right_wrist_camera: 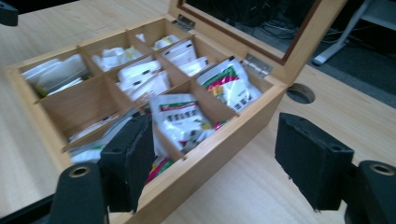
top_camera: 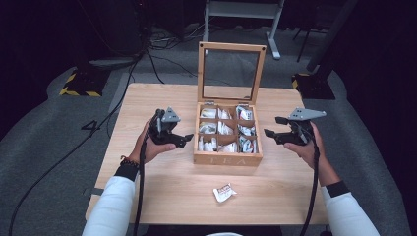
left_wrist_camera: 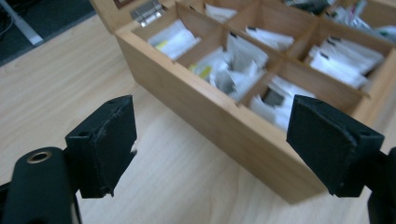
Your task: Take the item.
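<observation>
- With both hands hovering either side of the open wooden tea box [top_camera: 227, 158], the person is lining up for work on it; my guess is the loose tea packet [top_camera: 223, 192] near the bench's [top_camera: 162, 196] near edge is waiting to be put in.
- Left gripper [top_camera: 183, 139] is sitting just beside the box's left wall, jaws standing wide with nothing between them; in the left gripper view [left_wrist_camera: 210, 140] they are framing the box's side wall and the nearest compartments of sachets [left_wrist_camera: 233, 70].
- Right gripper [top_camera: 273, 127] is hanging just off the box's right wall, jaws also wide and empty; in the right gripper view [right_wrist_camera: 215, 158] they are straddling the box's corner, with a green-and-red sachet [right_wrist_camera: 180, 116] showing between them.
- Lid [top_camera: 230, 73] is standing upright at the back, toward the bench's far edge, so all the compartments are lying open.
- To do this well, I'd say one hand should be steadying the box wall while the other is going down for the packet, gripping it by one edge rather than the crumpled middle.
- That packet is lying flat, well apart from both pairs of jaws, closer to the person than the box's front face and slightly nearer the right hand [top_camera: 307, 150].
- Box itself is sitting at the bench's middle, between the two grippers, touched by neither as far as I can tell.
</observation>
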